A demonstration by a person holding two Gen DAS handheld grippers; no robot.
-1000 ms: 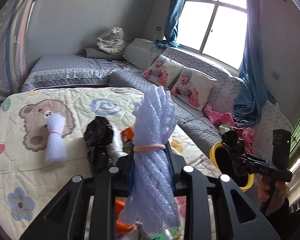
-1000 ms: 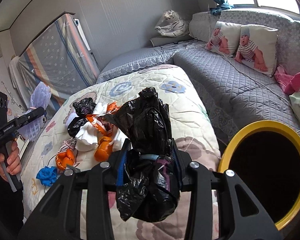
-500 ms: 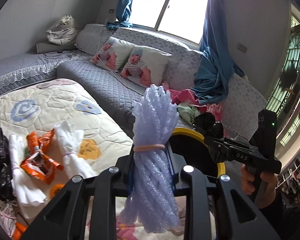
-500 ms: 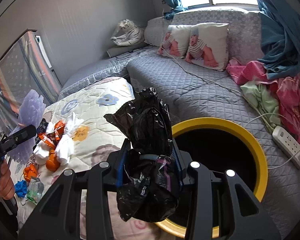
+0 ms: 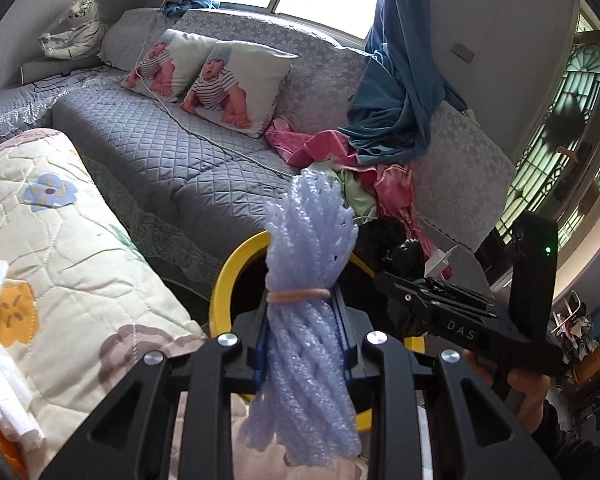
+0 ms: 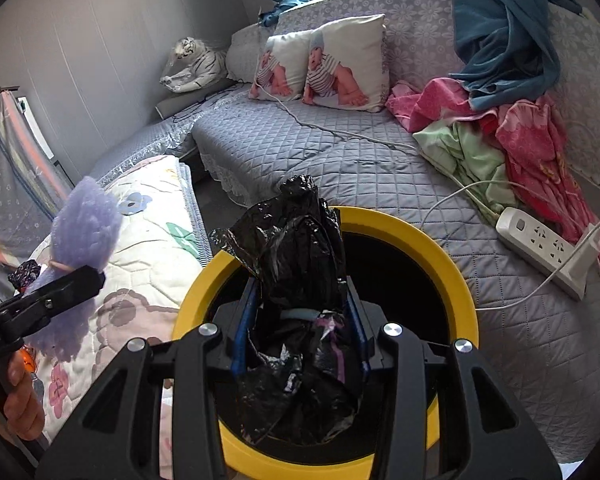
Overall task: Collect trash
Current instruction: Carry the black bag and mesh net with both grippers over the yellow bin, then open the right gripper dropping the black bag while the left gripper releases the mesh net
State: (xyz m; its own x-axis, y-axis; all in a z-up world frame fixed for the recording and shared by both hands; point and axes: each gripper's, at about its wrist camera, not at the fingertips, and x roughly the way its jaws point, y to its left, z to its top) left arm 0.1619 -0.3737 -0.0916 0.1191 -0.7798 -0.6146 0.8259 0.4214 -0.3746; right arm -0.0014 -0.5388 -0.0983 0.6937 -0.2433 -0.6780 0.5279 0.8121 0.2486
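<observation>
The left gripper (image 5: 304, 344) is squeezing a pale lilac foam-net bundle tied with a rubber band (image 5: 306, 280); the right gripper (image 6: 300, 340) is pinching a crumpled black plastic bag (image 6: 296, 280) directly over the yellow-rimmed round bin (image 6: 456, 264). Both look light, soft and squashy, best gripped at the tied waist. The bin is standing between a floral quilted bed (image 5: 60, 264) and a grey quilted sofa (image 6: 300, 148).
</observation>
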